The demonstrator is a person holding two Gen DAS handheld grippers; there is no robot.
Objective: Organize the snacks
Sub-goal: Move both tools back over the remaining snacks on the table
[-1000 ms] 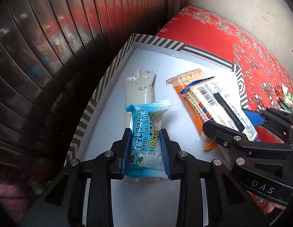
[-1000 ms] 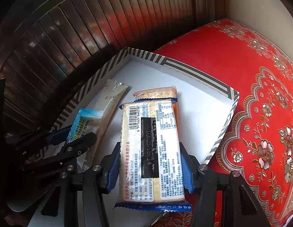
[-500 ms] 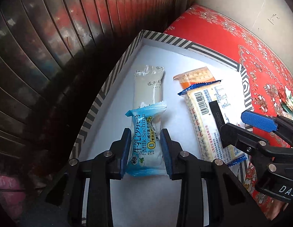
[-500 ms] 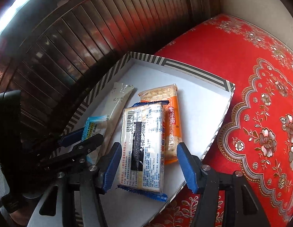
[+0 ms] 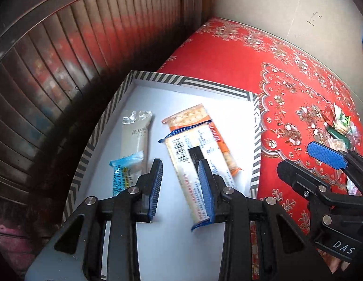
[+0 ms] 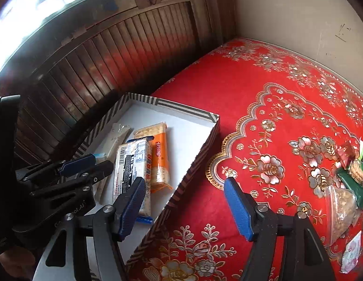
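A shallow striped-rim box (image 5: 219,88) (image 6: 181,109) holds several snack packs. A blue Milk Sachima pack (image 5: 121,173) lies by a white pack (image 5: 135,135). A blue-edged cracker pack (image 5: 193,168) (image 6: 132,164) lies on an orange cracker pack (image 5: 188,117) (image 6: 160,157). My left gripper (image 5: 180,185) is open and empty above the box floor, between the blue pack and the crackers. My right gripper (image 6: 183,208) is open and empty over the box's right rim; it also shows in the left wrist view (image 5: 310,161).
The box sits on a red floral cloth (image 6: 275,107). A pile of loose snacks (image 6: 350,178) (image 5: 338,126) lies on the cloth at the right. A dark slatted wooden panel (image 5: 87,37) stands behind the box, with a grey wall (image 6: 287,11) to the right.
The left gripper let go of the blue Sachima pack and shifted right and up. The right gripper, open since half a second ago, drew back to the right off the cracker pack.
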